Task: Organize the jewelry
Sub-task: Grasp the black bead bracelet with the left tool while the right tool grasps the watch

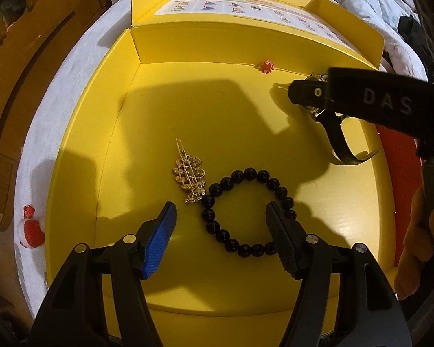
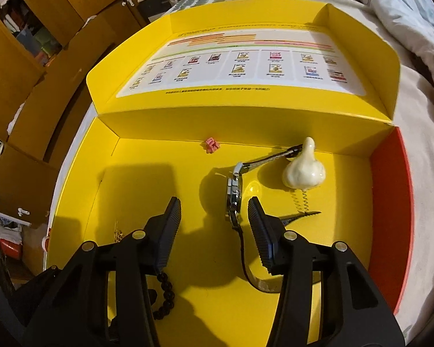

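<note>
A black bead bracelet (image 1: pixel 247 212) lies on the floor of the open yellow box (image 1: pixel 124 156), with a gold hair clip (image 1: pixel 189 177) just left of it. My left gripper (image 1: pixel 221 212) is open and empty, its fingers on either side of the bracelet. A wristwatch (image 2: pixel 235 190) with a black strap stands on edge at the box's back right; it also shows in the left wrist view (image 1: pixel 337 137). My right gripper (image 2: pixel 214 209) is open and empty, right by the watch, which stands just inside its right finger. The bracelet (image 2: pixel 166 295) shows under its left finger.
A white duck-shaped clip on a spring (image 2: pixel 302 170) stands behind the watch. A small pink star (image 2: pixel 212 145) lies at the back wall. The box lid (image 2: pixel 246 66) stands open behind. The box sits on white bedding (image 2: pixel 419 144). A red and white trinket (image 1: pixel 31 230) lies outside left.
</note>
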Demonstrator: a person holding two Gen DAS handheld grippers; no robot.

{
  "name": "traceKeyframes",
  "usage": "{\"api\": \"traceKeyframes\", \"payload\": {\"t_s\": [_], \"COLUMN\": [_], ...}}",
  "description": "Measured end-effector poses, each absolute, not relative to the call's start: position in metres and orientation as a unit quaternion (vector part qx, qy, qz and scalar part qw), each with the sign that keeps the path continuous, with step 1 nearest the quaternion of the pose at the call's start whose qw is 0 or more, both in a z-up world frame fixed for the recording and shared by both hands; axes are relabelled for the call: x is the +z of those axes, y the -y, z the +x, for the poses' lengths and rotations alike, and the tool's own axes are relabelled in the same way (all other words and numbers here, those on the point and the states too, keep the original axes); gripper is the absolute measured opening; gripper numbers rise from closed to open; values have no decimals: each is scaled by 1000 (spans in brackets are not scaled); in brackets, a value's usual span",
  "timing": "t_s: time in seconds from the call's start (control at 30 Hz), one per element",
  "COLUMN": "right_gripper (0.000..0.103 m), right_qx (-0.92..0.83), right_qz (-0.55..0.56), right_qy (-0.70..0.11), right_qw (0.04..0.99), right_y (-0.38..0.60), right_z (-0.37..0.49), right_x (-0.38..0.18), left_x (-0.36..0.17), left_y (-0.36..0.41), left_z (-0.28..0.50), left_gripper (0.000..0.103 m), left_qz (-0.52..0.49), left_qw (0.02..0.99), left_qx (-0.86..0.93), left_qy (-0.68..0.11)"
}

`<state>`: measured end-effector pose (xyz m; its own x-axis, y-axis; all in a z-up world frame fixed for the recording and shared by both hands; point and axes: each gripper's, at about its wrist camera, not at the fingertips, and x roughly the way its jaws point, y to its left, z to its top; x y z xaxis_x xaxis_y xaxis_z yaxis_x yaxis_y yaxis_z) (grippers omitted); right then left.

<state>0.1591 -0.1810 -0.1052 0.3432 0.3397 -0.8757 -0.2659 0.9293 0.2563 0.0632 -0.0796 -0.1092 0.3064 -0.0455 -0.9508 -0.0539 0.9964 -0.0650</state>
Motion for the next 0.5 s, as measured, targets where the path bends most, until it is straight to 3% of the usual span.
{"api": "traceKeyframes", "payload": {"t_s": [0.13, 0.5], "right_gripper": [49, 28], "right_qx": [183, 171], "right_qz": [30, 10], "right_qy": [-545, -559], "right_qw": [817, 811], "right_y": [177, 170], "right_z": [162, 162], "right_x": [-111, -120], "left_x": [-110, -105], "left_y": [79, 66], "left_z": [62, 62], "left_gripper": [57, 37], "left_qz": [-43, -60], "left_qw": [807, 803], "left_qx": [3, 1], "left_qy": [-589, -593]}}
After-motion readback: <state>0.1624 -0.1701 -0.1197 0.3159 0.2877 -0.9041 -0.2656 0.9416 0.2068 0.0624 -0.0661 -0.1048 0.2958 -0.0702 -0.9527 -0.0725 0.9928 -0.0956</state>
